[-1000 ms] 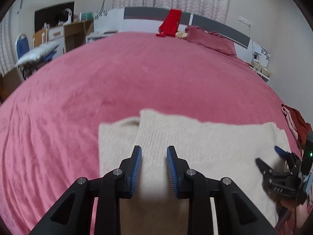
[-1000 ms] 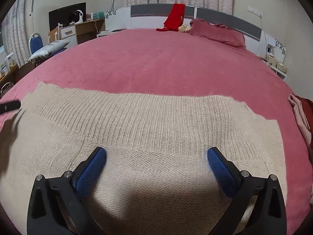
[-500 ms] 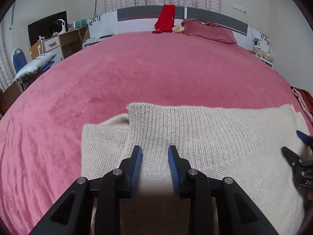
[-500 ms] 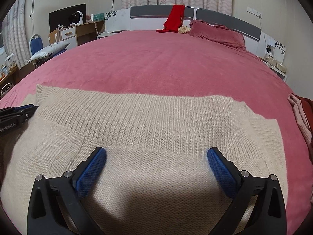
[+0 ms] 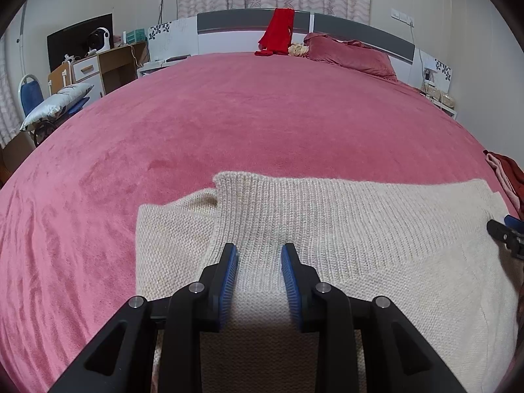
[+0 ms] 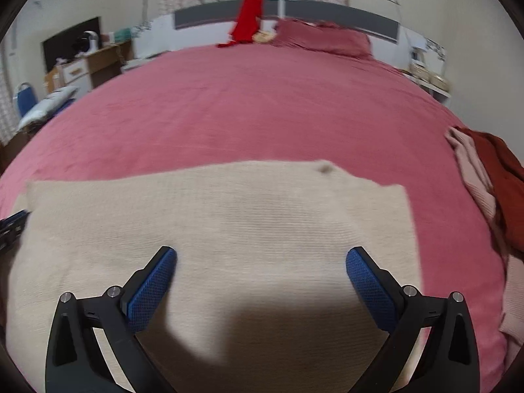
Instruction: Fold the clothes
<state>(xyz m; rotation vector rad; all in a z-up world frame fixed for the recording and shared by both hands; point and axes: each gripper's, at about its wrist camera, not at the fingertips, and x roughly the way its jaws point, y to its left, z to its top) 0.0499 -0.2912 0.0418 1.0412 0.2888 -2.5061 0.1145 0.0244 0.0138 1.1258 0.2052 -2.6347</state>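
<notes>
Bed (image 5: 262,124): a pink plush cover fills most of both views; the headboard and a pink pillow (image 5: 350,55) sit at the far end.
Sweater (image 5: 344,229): cream knit, spread flat on the near part of the bed, ribbed band along its far edge, one layer overlapping another at its left end.
Clothes pile (image 6: 491,177): pink and rust garments at the right edge of the bed, just beside the sweater.
Red garment (image 5: 278,31): draped over the headboard.
Left gripper (image 5: 258,253): jaws narrowly parted, a raised fold of the sweater between the blue pads; whether they press on it cannot be told.
Right gripper (image 6: 261,258): jaws spread wide above the sweater, gripping nothing; view blurred.
</notes>
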